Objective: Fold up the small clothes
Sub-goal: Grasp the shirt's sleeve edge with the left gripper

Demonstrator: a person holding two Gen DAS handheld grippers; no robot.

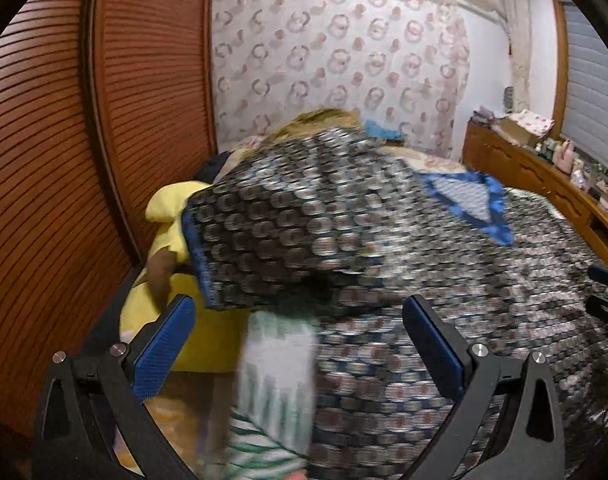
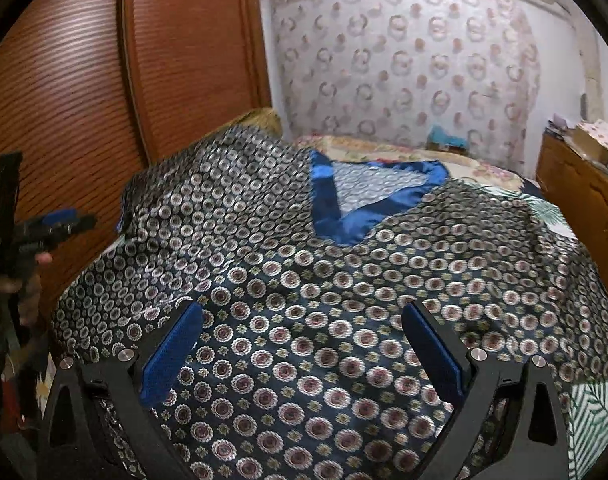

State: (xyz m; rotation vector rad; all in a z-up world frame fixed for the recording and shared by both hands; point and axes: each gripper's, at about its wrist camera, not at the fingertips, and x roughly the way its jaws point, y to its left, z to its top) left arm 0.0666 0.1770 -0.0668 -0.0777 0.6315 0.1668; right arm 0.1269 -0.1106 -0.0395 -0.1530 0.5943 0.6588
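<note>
Patterned top (image 2: 304, 300) spread across frame centre, blue V-neck (image 2: 336, 208) upper middle. Left gripper (image 1: 299, 344) and right gripper (image 2: 304, 344) both gaping, holding nothing. Better to pinch 2 hem corners evenly, lift low, fold toward neck.

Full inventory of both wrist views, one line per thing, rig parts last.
patterned top: 1, dark navy with circle print and blue V-neck trim, spread over the bed, left side folded over.
leaf-print sheet: 1, white with green, under the top.
yellow cloth: 1, yellow, left of the top beside the wardrobe.
wardrobe doors: louvred, reddish brown, left.
curtain: 1, white with pink rings, back wall.
wooden cabinet: 1, brown, right, clutter on top.
left tongs: black with blue pads, open, above the top's left edge.
right tongs: same, open, above the top's front.
</note>
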